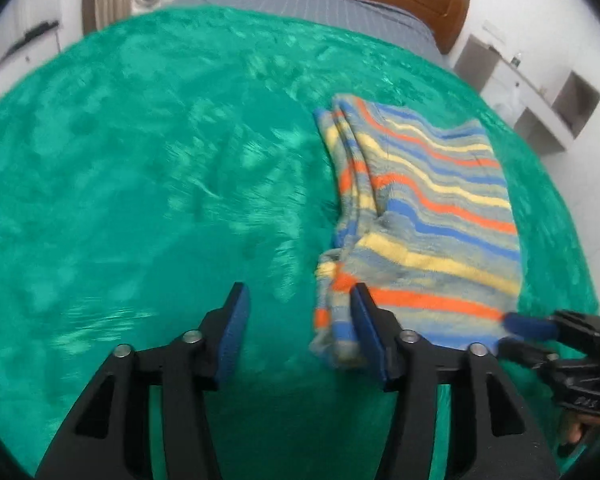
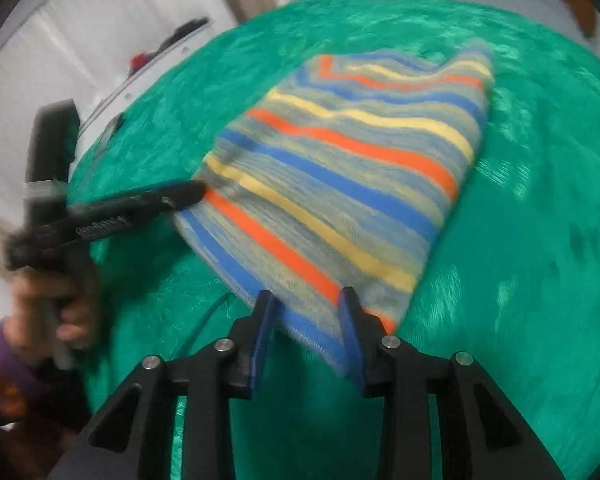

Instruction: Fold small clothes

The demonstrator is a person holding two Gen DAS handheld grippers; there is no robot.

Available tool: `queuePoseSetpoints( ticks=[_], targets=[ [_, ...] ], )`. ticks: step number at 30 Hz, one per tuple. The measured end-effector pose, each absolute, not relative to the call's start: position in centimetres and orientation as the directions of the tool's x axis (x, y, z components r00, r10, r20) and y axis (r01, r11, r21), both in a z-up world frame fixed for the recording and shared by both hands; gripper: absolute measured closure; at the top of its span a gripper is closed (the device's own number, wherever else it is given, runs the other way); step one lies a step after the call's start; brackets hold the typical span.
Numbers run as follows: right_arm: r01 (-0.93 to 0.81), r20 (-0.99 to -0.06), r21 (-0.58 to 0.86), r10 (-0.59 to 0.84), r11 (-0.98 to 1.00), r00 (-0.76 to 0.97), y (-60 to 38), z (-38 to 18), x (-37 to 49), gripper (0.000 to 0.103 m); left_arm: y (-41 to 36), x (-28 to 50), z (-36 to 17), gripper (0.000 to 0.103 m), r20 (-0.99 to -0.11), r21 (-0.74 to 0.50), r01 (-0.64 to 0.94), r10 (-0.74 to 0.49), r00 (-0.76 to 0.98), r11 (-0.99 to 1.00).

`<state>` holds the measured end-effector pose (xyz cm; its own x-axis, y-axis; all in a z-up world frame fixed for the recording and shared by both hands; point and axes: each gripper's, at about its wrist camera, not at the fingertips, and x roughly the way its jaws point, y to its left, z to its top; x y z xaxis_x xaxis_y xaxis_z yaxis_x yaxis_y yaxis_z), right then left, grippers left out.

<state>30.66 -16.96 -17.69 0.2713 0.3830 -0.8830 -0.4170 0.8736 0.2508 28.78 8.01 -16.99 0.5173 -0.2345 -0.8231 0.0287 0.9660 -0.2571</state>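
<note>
Striped fleece garment [image 1: 428, 216], banded in orange, blue, yellow and grey, lies folded into a rough rectangle on the green plush blanket [image 1: 148, 152] that covers the bed, with bunched layered edges along one side. Both tongs stand at its near edge. The left tongs [image 1: 298, 322] are open with nothing between the pads; one finger [image 1: 364, 320] overlaps the garment's bunched corner while the other is over bare blanket. The right tongs [image 2: 306, 330] are partly open and straddle the blue-trimmed hem, which passes between the pads, though no squeeze on it shows.

The step looks like taking the near edge at two points for the next fold. To do it well, each pair should gather every layer at its corner, not just the top one, since loose layers there would slide apart. Closing both grips before lifting, then raising them evenly, should keep the fold line straight.
</note>
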Motion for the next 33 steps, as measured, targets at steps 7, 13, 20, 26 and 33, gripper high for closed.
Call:
queuePoseSetpoints(
  ticks=[7,13,20,26,33],
  targets=[
    [-0.251,-0.838,0.165,0.270,0.954,0.474,-19.7,-13.1,23.2,0.031,9.1,22.8,-14.3,0.007,-0.824,-0.246,0.074,-0.249,0.509,0.966],
    [-0.098,-0.813,-0.010,0.049,0.995,0.580,-21.3,-15.4,18.8,0.018,4.8,20.0,-17.5,0.003,-0.834,-0.158,0.145,-0.210,0.510,0.977],
    [-0.033,-0.802,-0.084,-0.048,0.996,0.596,-21.5,-19.2,18.7,0.009,3.5,18.3,-20.3,0.000,-0.762,-0.077,0.153,-0.157,0.628,0.985],
    [-0.024,-0.790,-0.122,-0.082,0.992,0.607,-21.2,-19.9,19.0,0.005,3.4,17.9,-20.5,0.001,-0.752,-0.081,0.155,-0.162,0.639,0.985],
    [-0.021,-0.787,-0.117,-0.080,0.993,0.612,-21.4,-20.0,18.4,0.003,3.6,18.1,-20.7,0.001,-0.752,-0.083,0.158,-0.166,0.638,0.984]
  ],
)
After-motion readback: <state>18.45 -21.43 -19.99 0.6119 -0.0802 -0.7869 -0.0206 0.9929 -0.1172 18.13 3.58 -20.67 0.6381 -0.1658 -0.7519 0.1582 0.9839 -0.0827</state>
